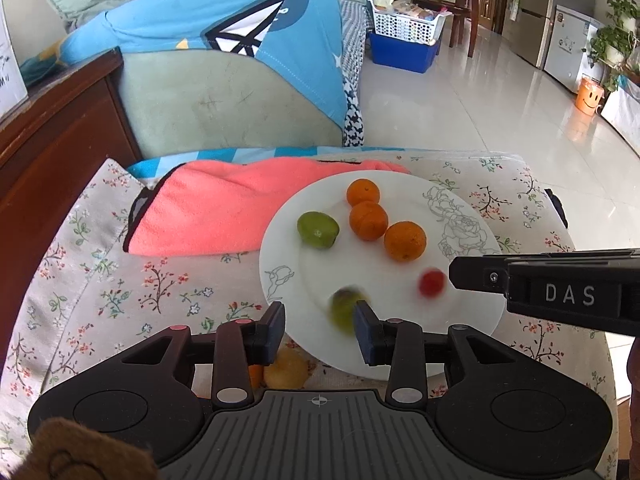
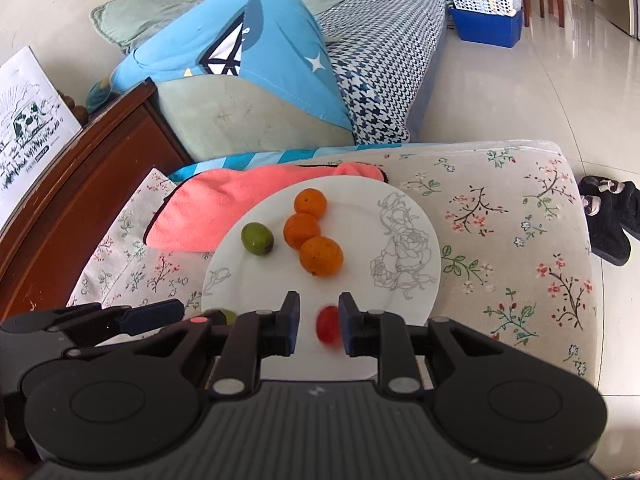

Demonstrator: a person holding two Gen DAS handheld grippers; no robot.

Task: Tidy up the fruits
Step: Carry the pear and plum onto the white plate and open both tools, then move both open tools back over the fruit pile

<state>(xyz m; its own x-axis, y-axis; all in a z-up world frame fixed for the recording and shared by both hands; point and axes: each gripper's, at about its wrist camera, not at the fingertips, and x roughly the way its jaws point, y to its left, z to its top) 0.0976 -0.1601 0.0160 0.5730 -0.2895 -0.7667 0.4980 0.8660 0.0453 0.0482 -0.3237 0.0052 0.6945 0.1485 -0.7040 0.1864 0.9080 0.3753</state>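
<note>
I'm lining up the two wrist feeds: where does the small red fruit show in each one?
Left wrist: the red fruit lies blurred on the plate, lower right, just left of the right gripper's black tip.
Right wrist: red fruit lies between the right gripper's open fingers, on the plate's near rim.
Shared landmark: the row of three oranges.
</note>
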